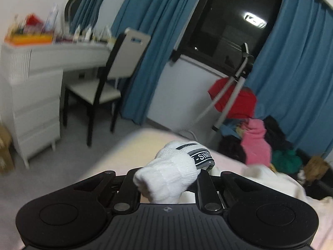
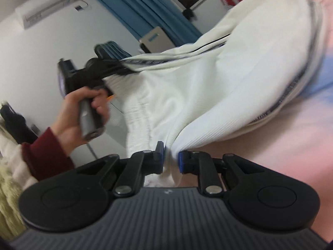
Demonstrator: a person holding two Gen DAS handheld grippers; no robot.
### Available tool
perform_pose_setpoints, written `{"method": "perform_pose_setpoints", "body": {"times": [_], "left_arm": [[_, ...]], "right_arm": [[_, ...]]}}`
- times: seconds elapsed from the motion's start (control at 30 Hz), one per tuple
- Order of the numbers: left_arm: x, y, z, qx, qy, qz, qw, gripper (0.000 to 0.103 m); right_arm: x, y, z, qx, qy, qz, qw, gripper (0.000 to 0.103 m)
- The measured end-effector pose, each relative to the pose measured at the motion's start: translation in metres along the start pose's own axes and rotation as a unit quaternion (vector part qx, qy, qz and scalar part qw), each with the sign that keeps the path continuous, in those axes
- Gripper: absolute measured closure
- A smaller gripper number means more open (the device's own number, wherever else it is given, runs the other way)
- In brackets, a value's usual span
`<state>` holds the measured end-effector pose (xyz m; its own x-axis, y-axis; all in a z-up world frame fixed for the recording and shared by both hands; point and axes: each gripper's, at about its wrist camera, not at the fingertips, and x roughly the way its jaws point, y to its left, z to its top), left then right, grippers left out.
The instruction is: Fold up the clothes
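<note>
A white knit garment [image 2: 229,73] with black-and-grey lettered stripes hangs stretched between both grippers above the pink bed [image 2: 281,145]. My right gripper [image 2: 171,158] is shut on its lower edge, cloth bunched between the blue pads [image 2: 159,149]. In the right wrist view, a hand in a dark red sleeve holds my left gripper [image 2: 122,69], which is shut on the garment's striped edge. In the left wrist view, my left gripper [image 1: 169,179] clamps a ribbed white cuff [image 1: 166,179] with a lettered band [image 1: 200,159]; its fingertips are hidden by the cloth.
A pile of clothes [image 1: 256,145] in pink, red, black and green lies beyond the bed by a steamer pole [image 1: 235,87]. Blue curtains [image 1: 295,73] frame a dark window. A chair [image 1: 108,79] and white dresser [image 1: 35,95] stand at the left.
</note>
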<state>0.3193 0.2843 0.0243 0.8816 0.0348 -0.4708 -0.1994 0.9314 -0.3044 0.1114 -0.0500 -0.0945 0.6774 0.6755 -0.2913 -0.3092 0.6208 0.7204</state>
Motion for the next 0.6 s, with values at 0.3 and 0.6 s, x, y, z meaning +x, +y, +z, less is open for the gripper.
{"method": "perform_pose_setpoints", "body": {"times": [0.3, 0.6], "left_arm": [[0.132, 0.047, 0.036, 0.064, 0.035, 0.090, 0.9933, 0.083], [0.140, 0.065, 0.009, 0.081, 0.053, 0.109, 0.9894, 0.040]], "right_arm": [[0.139, 0.030, -0.008, -0.018, 0.030, 0.026, 0.999, 0.087], [0.174, 0.050, 0.006, -0.075, 0.072, 0.012, 0.994, 0.048]]}}
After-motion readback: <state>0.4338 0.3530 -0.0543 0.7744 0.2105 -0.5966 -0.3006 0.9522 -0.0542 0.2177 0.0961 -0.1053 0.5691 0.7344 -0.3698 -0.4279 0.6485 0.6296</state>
